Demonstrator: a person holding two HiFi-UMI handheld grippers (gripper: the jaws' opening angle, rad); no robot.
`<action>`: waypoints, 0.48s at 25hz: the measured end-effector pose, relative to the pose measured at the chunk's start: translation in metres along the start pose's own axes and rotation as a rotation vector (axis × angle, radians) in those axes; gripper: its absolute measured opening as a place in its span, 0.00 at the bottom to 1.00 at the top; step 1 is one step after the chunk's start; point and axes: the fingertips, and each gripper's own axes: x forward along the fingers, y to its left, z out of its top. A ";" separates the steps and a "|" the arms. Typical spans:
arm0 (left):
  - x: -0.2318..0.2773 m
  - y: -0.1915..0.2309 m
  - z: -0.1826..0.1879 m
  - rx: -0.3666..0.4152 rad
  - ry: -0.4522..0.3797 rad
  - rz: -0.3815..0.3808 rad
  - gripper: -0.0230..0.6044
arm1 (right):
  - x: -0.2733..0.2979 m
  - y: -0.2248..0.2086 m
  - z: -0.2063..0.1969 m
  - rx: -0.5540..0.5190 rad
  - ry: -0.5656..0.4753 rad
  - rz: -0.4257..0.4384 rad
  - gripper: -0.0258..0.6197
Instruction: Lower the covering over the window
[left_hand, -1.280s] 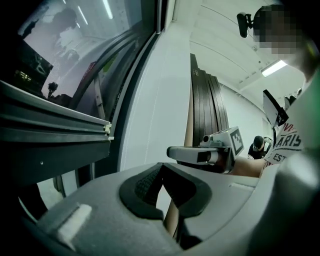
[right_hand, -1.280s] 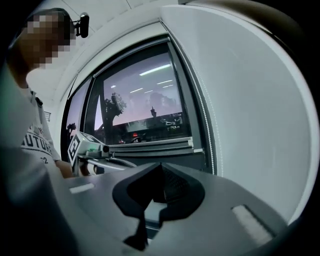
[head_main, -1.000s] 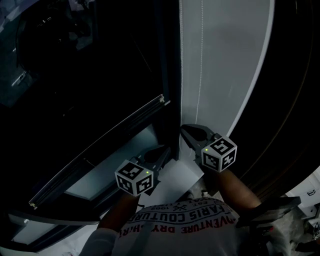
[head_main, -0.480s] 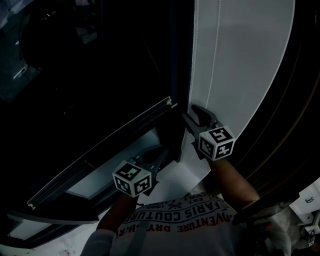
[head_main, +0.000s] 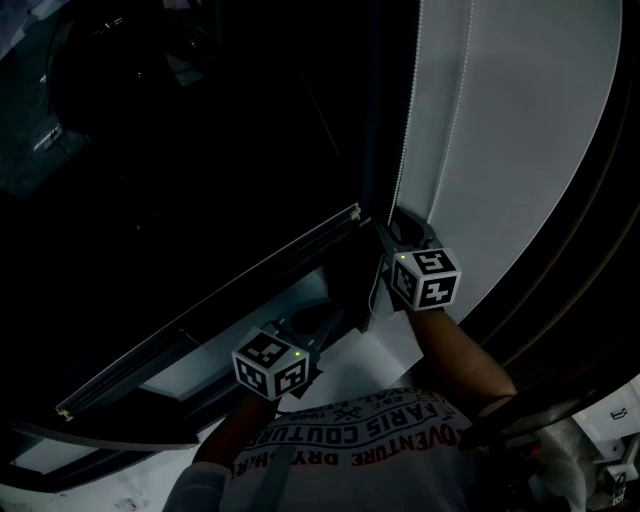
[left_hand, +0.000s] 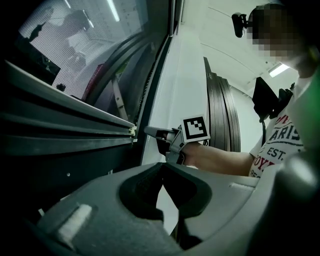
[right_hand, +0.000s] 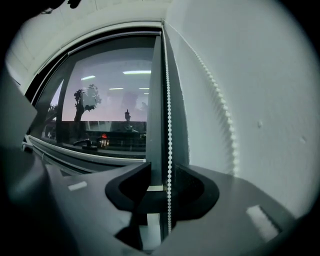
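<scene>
A white wall (right_hand: 270, 75) fills the space right of the right jaws. A tree silhouette (right_hand: 83, 101) stands far beyond them, up and left. A printed T-shirt (left_hand: 280, 145) shows right of the left jaws.

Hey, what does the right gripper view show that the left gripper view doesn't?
Right gripper view only: the bead chain running between the right gripper's just-opened fingers, and trees outside at dusk. Left gripper view only: the left gripper, shut and empty, and the person's forearm. Both: the dark window frame and the white wall.
</scene>
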 end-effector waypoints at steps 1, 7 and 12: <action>-0.001 0.002 0.000 -0.001 0.001 0.004 0.04 | 0.001 -0.001 -0.001 0.005 0.001 -0.005 0.23; -0.012 0.005 -0.005 -0.010 0.010 0.018 0.04 | -0.003 0.005 0.003 0.029 -0.020 0.035 0.05; -0.024 0.000 -0.017 -0.017 0.023 0.011 0.04 | -0.026 0.025 0.003 0.006 -0.051 0.107 0.06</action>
